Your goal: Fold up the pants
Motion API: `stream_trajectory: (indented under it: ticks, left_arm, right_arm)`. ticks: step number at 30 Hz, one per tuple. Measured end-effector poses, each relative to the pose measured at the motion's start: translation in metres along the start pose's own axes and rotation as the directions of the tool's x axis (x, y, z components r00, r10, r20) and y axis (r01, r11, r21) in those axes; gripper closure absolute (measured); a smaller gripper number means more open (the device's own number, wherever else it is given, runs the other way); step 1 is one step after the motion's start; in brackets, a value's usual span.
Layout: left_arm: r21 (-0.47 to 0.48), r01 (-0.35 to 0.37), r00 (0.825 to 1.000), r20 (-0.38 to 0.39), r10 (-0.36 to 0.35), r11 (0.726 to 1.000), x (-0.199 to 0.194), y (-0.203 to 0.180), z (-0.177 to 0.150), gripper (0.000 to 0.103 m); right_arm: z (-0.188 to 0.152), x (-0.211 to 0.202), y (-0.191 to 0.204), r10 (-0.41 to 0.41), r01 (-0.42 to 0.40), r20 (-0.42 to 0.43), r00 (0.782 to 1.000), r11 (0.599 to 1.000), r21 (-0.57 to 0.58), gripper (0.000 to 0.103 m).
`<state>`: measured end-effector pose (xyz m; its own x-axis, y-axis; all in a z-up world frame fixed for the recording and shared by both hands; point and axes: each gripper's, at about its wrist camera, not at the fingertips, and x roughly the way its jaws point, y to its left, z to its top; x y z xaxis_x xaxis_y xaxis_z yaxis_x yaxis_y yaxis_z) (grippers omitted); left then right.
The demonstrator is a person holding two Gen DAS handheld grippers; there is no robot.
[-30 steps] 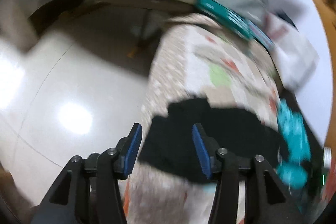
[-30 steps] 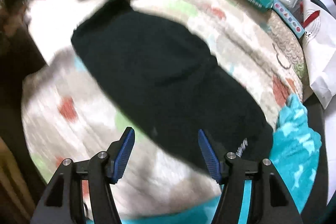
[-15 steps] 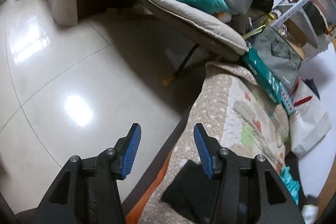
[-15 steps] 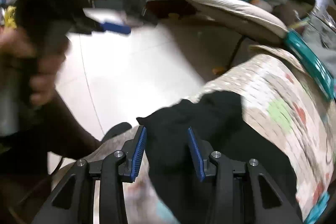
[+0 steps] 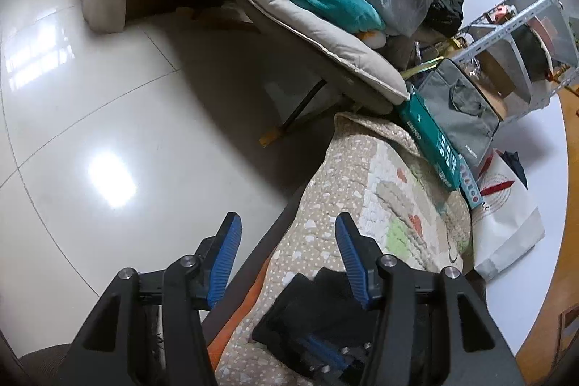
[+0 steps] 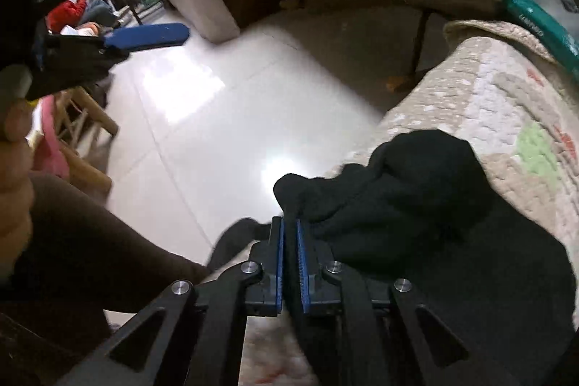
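The black pants (image 6: 416, 216) lie on a quilted patchwork cover (image 6: 506, 104) at the edge of a bed or sofa. My right gripper (image 6: 289, 227) is shut on a bunched black edge of the pants at the cover's near rim. In the left wrist view the pants (image 5: 311, 310) show as a dark patch low between the fingers. My left gripper (image 5: 287, 241) is open and empty, held above the cover's edge (image 5: 325, 223). It also shows in the right wrist view (image 6: 144, 6) at the upper left, open.
A shiny white tiled floor (image 5: 108, 132) lies to the left. A padded lounge chair (image 5: 307, 35) piled with bags and boxes stands behind. A teal box (image 5: 430, 140), a grey bag (image 5: 459, 111) and a white paper bag (image 5: 506, 223) flank the cover's far side.
My right gripper has closed on the pants' edge; it was open half a second ago. My left gripper has swung away from the pants toward the floor side and stays open.
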<state>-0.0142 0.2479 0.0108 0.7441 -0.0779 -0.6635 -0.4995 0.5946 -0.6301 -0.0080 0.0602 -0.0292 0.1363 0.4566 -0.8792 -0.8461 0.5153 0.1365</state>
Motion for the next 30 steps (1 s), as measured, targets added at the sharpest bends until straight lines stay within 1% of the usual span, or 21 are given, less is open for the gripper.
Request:
stream_trajectory:
  ticks: [3,5,7,8,9,10,11,14,15,17,18,19,21,22,24,25,26,27,28,29,30]
  left_arm:
    - [0.0,-0.013,1.0,0.007,0.013,1.0,0.0,0.001,0.0,0.05]
    - [0.005,-0.019,1.0,-0.001,0.019,1.0,0.003,0.0,-0.001,0.05]
    - [0.015,-0.032,0.999,-0.009,0.032,0.999,0.007,-0.001,-0.002,0.049]
    - [0.019,-0.039,0.999,-0.016,0.039,0.999,0.01,-0.001,-0.003,0.049]
    - [0.023,-0.044,0.999,-0.022,0.045,0.999,0.012,-0.001,-0.004,0.049]
    - [0.028,-0.05,0.998,-0.025,0.051,0.998,0.013,-0.001,-0.005,0.049]
    - [0.038,-0.06,0.998,-0.028,0.061,0.997,0.015,-0.001,-0.006,0.049]
    - [0.058,-0.083,0.996,-0.029,0.085,0.995,0.017,-0.001,-0.008,0.049]
    - [0.063,-0.089,0.995,-0.028,0.091,0.994,0.018,-0.002,-0.009,0.049]
    - [0.072,-0.1,0.994,-0.029,0.102,0.992,0.02,-0.003,-0.012,0.049]
    - [0.076,-0.103,0.994,-0.031,0.106,0.992,0.021,-0.004,-0.013,0.049]
    - [0.082,-0.106,0.994,-0.034,0.109,0.991,0.022,-0.005,-0.014,0.049]
    - [0.1,-0.111,0.993,-0.036,0.115,0.989,0.025,-0.01,-0.018,0.049]
    - [0.112,-0.114,0.992,-0.036,0.119,0.987,0.027,-0.013,-0.02,0.049]
    - [0.143,-0.122,0.991,-0.038,0.128,0.982,0.03,-0.02,-0.024,0.049]
    - [0.158,-0.126,0.99,-0.04,0.134,0.979,0.032,-0.023,-0.026,0.049]
    - [0.172,-0.13,0.989,-0.044,0.14,0.977,0.034,-0.025,-0.029,0.049]
    - [0.179,-0.131,0.989,-0.048,0.142,0.975,0.035,-0.026,-0.031,0.049]
    - [0.184,-0.131,0.988,-0.052,0.142,0.974,0.037,-0.027,-0.032,0.049]
    - [0.188,-0.133,0.988,-0.056,0.146,0.973,0.038,-0.028,-0.033,0.049]
    - [0.192,-0.138,0.987,-0.058,0.151,0.972,0.039,-0.028,-0.034,0.049]
  right_arm:
    - [-0.006,0.01,0.013,-0.017,0.016,-0.022,1.0,0.999,-0.036,0.095]
    - [-0.013,0.024,0.012,-0.007,0.006,-0.061,0.998,1.0,-0.021,0.091]
    - [-0.017,0.025,0.012,-0.02,0.02,-0.054,0.998,1.0,0.0,0.09]
    - [-0.017,0.021,0.012,-0.009,0.01,-0.041,0.999,1.0,0.024,0.085]
    - [-0.016,0.015,0.012,0.011,-0.01,-0.031,0.999,0.999,0.05,0.072]
    - [-0.016,0.008,0.009,0.027,-0.026,-0.016,1.0,0.998,0.063,0.064]
    - [-0.017,-0.001,0.008,0.032,-0.032,0.003,0.999,0.997,0.065,0.054]
    - [-0.029,-0.043,-0.005,0.021,-0.026,0.073,0.997,0.998,0.064,0.051]
    - [-0.034,-0.056,-0.015,0.011,-0.019,0.091,0.996,0.996,0.084,0.05]
    - [-0.053,-0.086,-0.052,-0.054,0.03,0.133,0.99,0.984,0.173,0.05]
    - [-0.067,-0.102,-0.08,-0.124,0.086,0.143,0.982,0.966,0.243,0.05]
    - [-0.075,-0.11,-0.097,-0.165,0.119,0.141,0.976,0.95,0.289,0.049]
    - [-0.103,-0.131,-0.154,-0.29,0.221,0.107,0.951,0.88,0.42,0.049]
    - [-0.123,-0.142,-0.188,-0.372,0.301,0.057,0.927,0.823,0.481,0.049]
    - [-0.149,-0.15,-0.234,-0.417,0.371,-0.044,0.908,0.749,0.549,0.046]
    - [-0.174,-0.155,-0.27,-0.448,0.449,-0.163,0.879,0.662,0.601,0.046]
    - [-0.191,-0.161,-0.289,-0.485,0.52,-0.243,0.84,0.592,0.616,0.048]
    - [-0.204,-0.168,-0.307,-0.487,0.544,-0.284,0.826,0.553,0.631,0.073]
    - [-0.221,-0.179,-0.326,-0.444,0.515,-0.299,0.845,0.523,0.68,0.087]
    - [-0.228,-0.187,-0.332,-0.436,0.509,-0.306,0.846,0.492,0.707,0.103]
    - [-0.232,-0.194,-0.333,-0.434,0.499,-0.304,0.848,0.461,0.733,0.103]
